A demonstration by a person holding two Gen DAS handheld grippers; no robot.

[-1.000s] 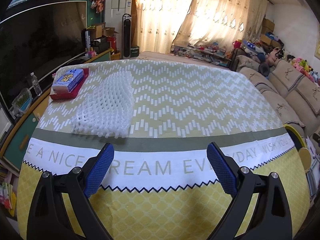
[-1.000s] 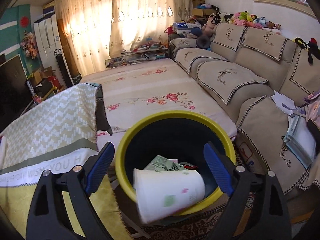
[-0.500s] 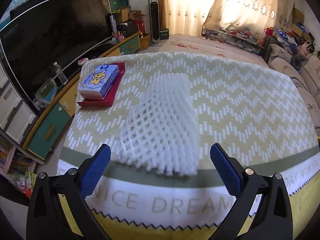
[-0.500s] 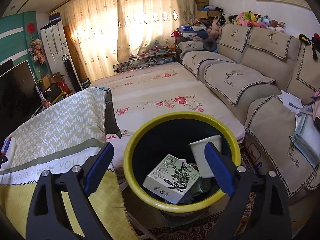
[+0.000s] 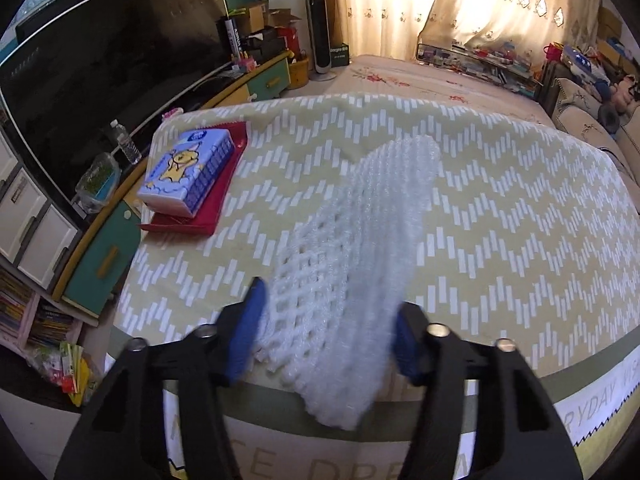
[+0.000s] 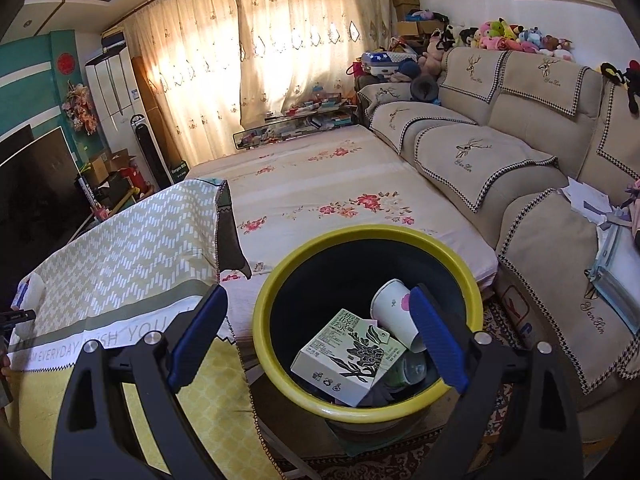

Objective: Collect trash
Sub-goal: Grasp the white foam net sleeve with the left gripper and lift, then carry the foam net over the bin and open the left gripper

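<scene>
A white foam net sleeve (image 5: pixel 352 264) lies on the chevron tablecloth (image 5: pixel 500 208). My left gripper (image 5: pixel 326 332) has its blue pads on either side of the sleeve's near end and is shut on it, bunching it up. My right gripper (image 6: pixel 316 340) is open and empty above a yellow-rimmed dark trash bin (image 6: pixel 276 344). In the bin lie a green-and-white carton (image 6: pixel 344 352) and a white paper cup (image 6: pixel 394 312). The left gripper and sleeve show small at the far left of the right wrist view (image 6: pixel 28 300).
A blue tissue pack (image 5: pixel 188 172) sits on a red tray (image 5: pixel 220 196) at the table's left. A TV (image 5: pixel 80 72) and cabinet stand left of the table. A beige sofa (image 6: pixel 520 168) stands right of the bin, and a flowered mat (image 6: pixel 340 200) lies behind it.
My left gripper moved forward onto the foam sleeve and closed on its near end. The paper cup fell from the right gripper into the bin, where it now rests beside the carton.
</scene>
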